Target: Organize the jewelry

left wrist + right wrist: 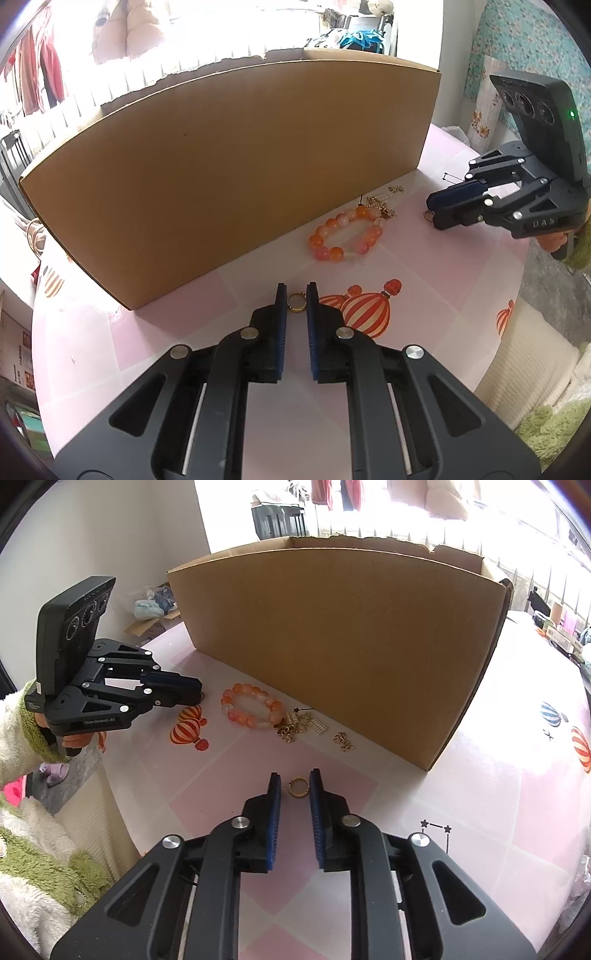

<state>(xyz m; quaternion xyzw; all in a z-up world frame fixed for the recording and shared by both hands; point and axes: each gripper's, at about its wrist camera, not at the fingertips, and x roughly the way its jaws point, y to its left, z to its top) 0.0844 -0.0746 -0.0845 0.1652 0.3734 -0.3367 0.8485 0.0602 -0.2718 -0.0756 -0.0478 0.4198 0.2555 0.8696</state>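
the left gripper has its jaws slightly apart around a small gold ring on the pink balloon-print tablecloth; the right gripper likewise brackets a 2nd gold ring, touch unclear. at 1 o'clock in the left view lies an orange bead bracelet, an oval with its long axis toward 2 o'clock, beside gold chains and a cardboard box.

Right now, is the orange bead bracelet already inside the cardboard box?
No, the orange bead bracelet lies on the tablecloth in front of the cardboard box, outside its wall.
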